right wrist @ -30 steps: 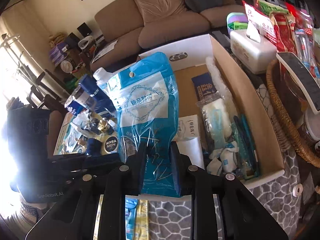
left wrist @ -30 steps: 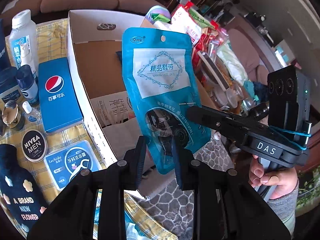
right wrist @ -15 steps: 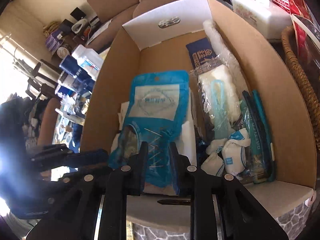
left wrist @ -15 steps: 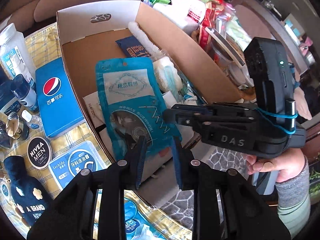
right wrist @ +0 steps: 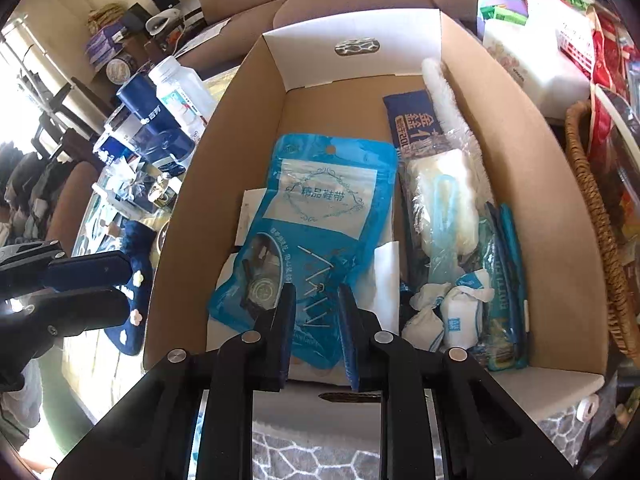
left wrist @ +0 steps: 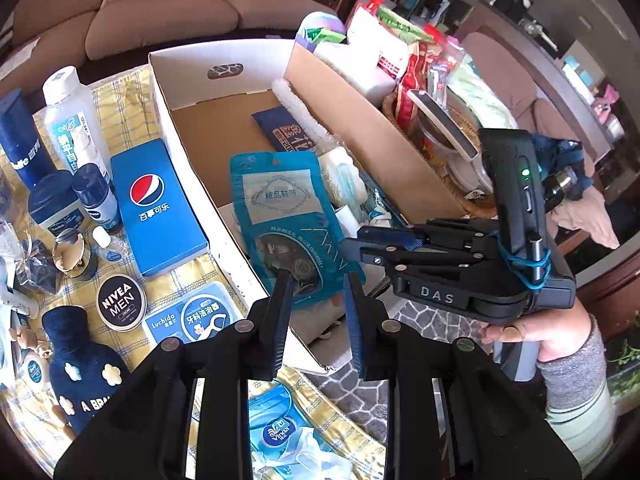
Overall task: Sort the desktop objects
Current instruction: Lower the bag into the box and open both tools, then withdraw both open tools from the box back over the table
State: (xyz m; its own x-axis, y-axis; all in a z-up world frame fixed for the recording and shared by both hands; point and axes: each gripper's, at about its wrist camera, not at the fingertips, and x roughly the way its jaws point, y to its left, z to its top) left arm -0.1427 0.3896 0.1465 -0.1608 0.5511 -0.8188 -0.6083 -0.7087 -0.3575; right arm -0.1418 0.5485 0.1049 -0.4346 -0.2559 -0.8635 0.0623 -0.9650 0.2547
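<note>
A blue shoelace pouch lies flat in the open cardboard box, on white paper. My right gripper reaches over the box's near wall and is shut on the pouch's lower end. In the left wrist view the right gripper comes in from the right at the pouch's edge. My left gripper hovers above the box's near left wall. Its jaws are opening and the pads press on nothing. The right wrist view shows the left gripper outside the box.
Left of the box on a yellow checked cloth lie a blue Pepsi box, a Nivea tin, bottles, a floss pack and a navy pouch. A white brush and wrapped items fill the box's right side. A wicker basket stands to the right.
The pouch went from upright above the box to lying flat inside it, with the right gripper sinking along with it. The left gripper drew back from the pouch and rose.
</note>
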